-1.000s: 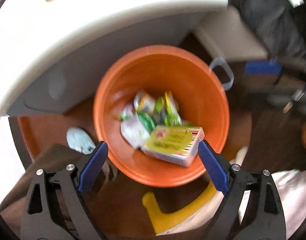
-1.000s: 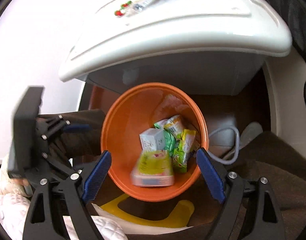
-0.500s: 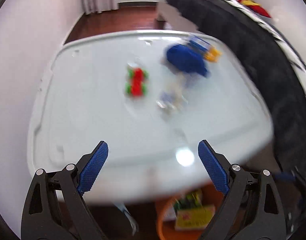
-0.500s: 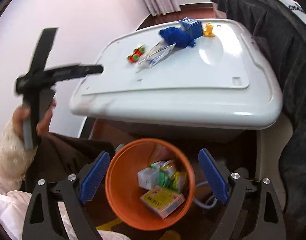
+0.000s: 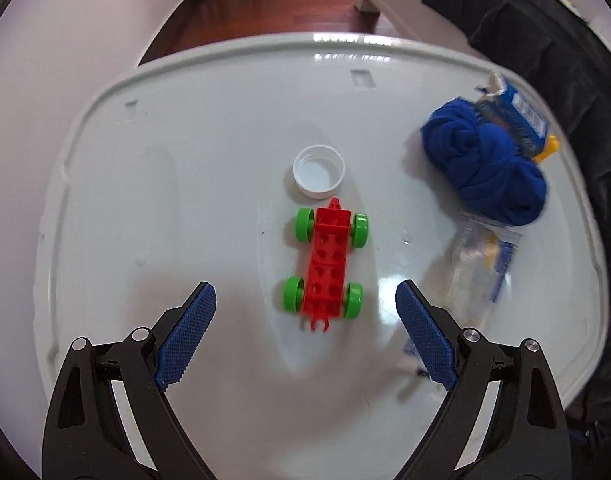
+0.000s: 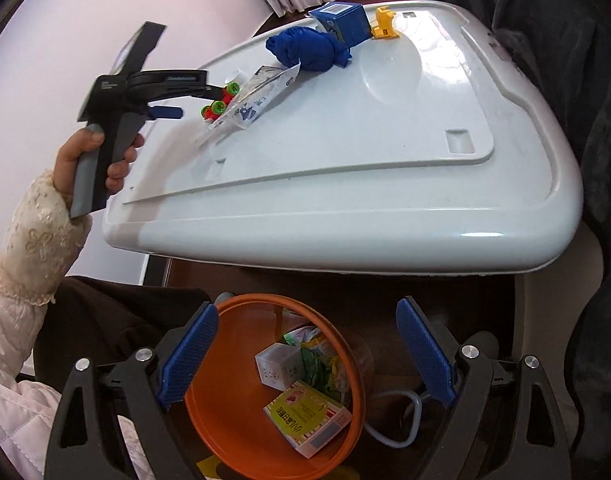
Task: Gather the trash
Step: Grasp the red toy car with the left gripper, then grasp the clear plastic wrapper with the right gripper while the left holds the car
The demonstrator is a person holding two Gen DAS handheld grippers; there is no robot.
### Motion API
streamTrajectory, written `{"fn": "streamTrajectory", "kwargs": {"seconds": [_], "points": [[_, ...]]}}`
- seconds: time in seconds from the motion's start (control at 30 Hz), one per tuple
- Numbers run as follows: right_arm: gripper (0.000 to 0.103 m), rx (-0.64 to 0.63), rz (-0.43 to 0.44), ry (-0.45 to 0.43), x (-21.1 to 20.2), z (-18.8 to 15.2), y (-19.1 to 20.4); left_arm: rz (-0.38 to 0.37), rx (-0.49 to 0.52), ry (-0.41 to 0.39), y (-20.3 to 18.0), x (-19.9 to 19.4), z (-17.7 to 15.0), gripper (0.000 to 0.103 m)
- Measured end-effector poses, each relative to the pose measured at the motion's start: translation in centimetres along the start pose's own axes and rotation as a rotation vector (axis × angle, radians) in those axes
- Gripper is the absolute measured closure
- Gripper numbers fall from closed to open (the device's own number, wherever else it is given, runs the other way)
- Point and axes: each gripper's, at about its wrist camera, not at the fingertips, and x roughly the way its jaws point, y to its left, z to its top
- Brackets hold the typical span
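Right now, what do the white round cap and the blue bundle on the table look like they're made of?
White round cap: likely moulded plastic, smooth and slightly glossy, with a thin rim. Blue bundle: apparently soft matte fabric, twisted into folds without shine.

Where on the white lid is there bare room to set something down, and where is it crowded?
The white lid is bare left of the bottle cap and toy car, out to its rim, and near the open left gripper. In the right wrist view, its right half is bare too. The crowded corner holds the blue cloth, blue carton and clear wrapper.
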Motion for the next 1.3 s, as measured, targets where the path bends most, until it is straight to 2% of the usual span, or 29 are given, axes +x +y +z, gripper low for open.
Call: {"fn": "streamTrajectory", "kwargs": {"seconds": [0.13, 0.4, 0.47, 0.5, 0.53, 0.63, 0.73, 0.9, 1.03, 1.17, 1.23, 1.3], "points": [[0.014, 0.009, -0.004, -0.007, 0.0, 0.2, -0.4, 0.0, -0.011, 0.027, -0.2, 1.9, 0.5, 0.013], [0.014, 0.034, -0.008, -0.006, 0.2, 0.5, -1.1, -0.008, -0.01, -0.019, -0.1, 2.7, 0.9, 0.012], [0.014, 0.032, -0.004, -0.008, 0.1, 0.5, -1.1, -0.025, 0.007, -0.039, -0.4, 2.1, 0.6, 0.028], [0.014, 0.028, -0.006, -0.011, 0.0, 0.5, -1.0, -0.048, 0.022, -0.047, -0.6, 1.7, 0.6, 0.059], [0.014, 0.024, -0.006, -0.014, -0.1, 0.5, -0.9, -0.068, 0.021, -0.035, -0.7, 1.6, 0.8, 0.067], [0.014, 0.015, -0.004, -0.031, -0.5, 0.6, -0.6, -0.066, 0.026, -0.035, -1.2, 1.5, 0.7, 0.067], [0.014, -0.003, -0.01, -0.05, -1.2, 0.8, -0.1, -0.12, -0.009, -0.026, -0.2, 1.3, 0.2, 0.067], [0.014, -0.019, -0.004, -0.086, -2.3, 1.5, 0.7, -0.12, -0.002, -0.035, -0.1, 0.3, -1.3, 0.068], [0.014, -0.023, 0.033, -0.134, -3.5, 2.9, 1.7, -0.11, 0.017, -0.048, -0.1, -1.2, -3.2, 0.068], [0.014, -0.061, 0.011, -0.165, -3.7, 4.7, 2.9, -0.112, 0.021, -0.063, 0.5, -2.9, -4.9, 0.068], [0.014, -0.067, 0.02, -0.176, -3.4, 5.8, 3.5, -0.118, 0.026, -0.062, 0.8, -3.6, -5.6, 0.075], [0.014, -0.07, 0.005, -0.184, -2.8, 7.0, 4.3, -0.127, 0.016, -0.065, 1.3, -4.1, -6.1, 0.075]]}}
